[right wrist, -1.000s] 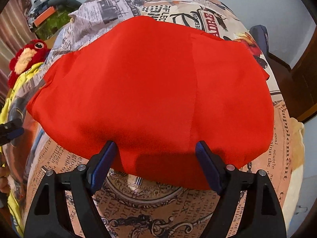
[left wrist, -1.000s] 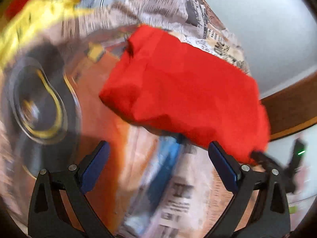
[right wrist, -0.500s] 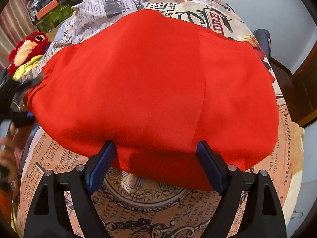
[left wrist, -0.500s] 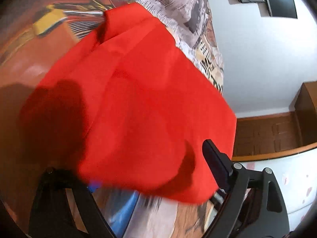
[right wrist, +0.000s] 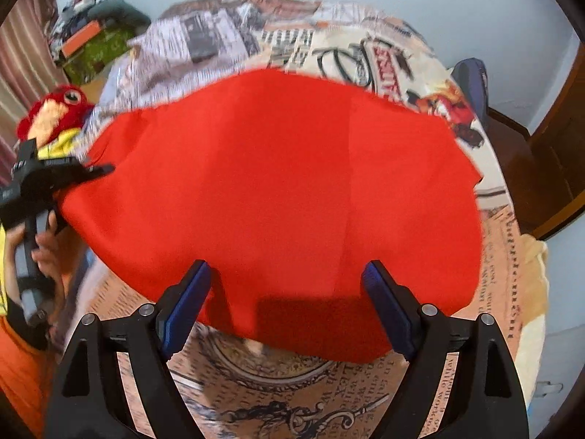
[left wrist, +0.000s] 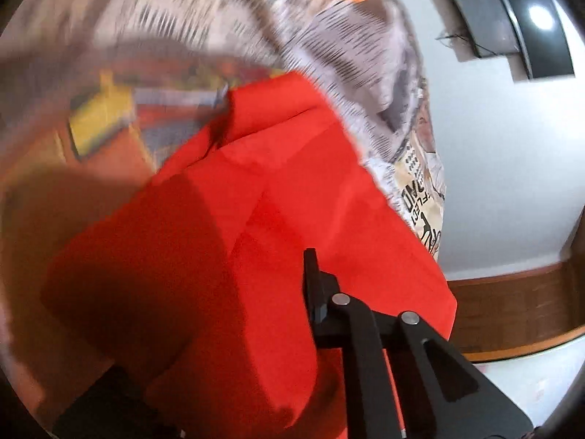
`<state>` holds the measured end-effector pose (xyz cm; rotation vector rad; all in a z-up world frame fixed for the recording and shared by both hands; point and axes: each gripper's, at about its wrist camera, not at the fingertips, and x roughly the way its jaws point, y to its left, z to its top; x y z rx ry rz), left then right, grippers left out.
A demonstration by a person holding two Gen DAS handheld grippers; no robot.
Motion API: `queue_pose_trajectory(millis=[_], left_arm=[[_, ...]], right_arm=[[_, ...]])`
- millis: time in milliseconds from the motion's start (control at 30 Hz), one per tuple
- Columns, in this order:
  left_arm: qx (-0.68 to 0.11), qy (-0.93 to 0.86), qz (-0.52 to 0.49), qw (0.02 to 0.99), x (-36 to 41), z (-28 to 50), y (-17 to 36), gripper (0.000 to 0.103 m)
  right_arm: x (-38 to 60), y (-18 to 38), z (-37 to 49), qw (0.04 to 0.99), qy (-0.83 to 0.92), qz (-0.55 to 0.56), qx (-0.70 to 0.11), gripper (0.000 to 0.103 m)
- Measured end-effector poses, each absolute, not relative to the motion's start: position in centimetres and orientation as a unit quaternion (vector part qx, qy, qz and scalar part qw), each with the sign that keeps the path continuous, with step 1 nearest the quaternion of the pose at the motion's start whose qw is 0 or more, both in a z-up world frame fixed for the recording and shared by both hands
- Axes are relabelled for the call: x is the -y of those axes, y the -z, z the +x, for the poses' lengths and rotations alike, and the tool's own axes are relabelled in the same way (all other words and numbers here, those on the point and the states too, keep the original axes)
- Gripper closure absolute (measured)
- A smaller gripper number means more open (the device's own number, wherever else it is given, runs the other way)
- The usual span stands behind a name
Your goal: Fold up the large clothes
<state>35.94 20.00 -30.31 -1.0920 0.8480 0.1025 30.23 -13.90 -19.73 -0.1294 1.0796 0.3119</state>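
The left gripper (right wrist: 95, 172), jaws just closing, is pinching the red garment's (right wrist: 285, 183) left edge; the right gripper (right wrist: 289, 303) is hovering wide open, empty, at its near edge. Next, probably folding that edge across.

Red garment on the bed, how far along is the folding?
Partly done: the red garment already lies folded into a broad slab on the printed bedspread. In hand: the left gripper has just closed on its left edge. Left: carrying that edge across; the right gripper is open.
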Motion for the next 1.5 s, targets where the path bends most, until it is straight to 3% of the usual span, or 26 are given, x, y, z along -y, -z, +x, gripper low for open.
queue_pose_trajectory(millis=[333,600,833,1000,1300,1400,1500], left_arm=[[-0.274,-0.083,-0.314,0.905,-19.7,31.3,15.0,0.095],[-0.255,-0.058,-0.239,0.935,-16.9,30.9,11.3,0.096],[-0.262,-0.004,-0.159,0.952,-9.6,32.8,9.5,0.097],[-0.296,0.051,-0.091,0.950,-1.2,35.3,11.0,0.097],[-0.473,0.154,-0.029,0.867,8.3,36.8,22.6,0.096],[-0.500,0.165,-0.010,0.850,8.6,36.3,24.2,0.090],[-0.507,0.196,-0.011,0.840,8.4,35.3,23.2,0.062]], right_arm=[[6.5,17.0,30.4,0.848,-0.203,-0.077,-0.483,0.020],[0.0,22.0,29.5,0.793,-0.283,-0.071,-0.535,0.020],[5.5,19.1,29.2,0.816,-0.274,-0.017,-0.509,0.020],[14.8,17.3,28.8,0.852,-0.192,0.012,-0.488,0.020],[24.0,18.6,26.9,0.857,-0.109,0.017,-0.504,0.020],[24.8,19.0,27.1,0.855,-0.107,0.015,-0.508,0.020],[25.2,18.4,26.3,0.856,-0.109,0.012,-0.505,0.020]])
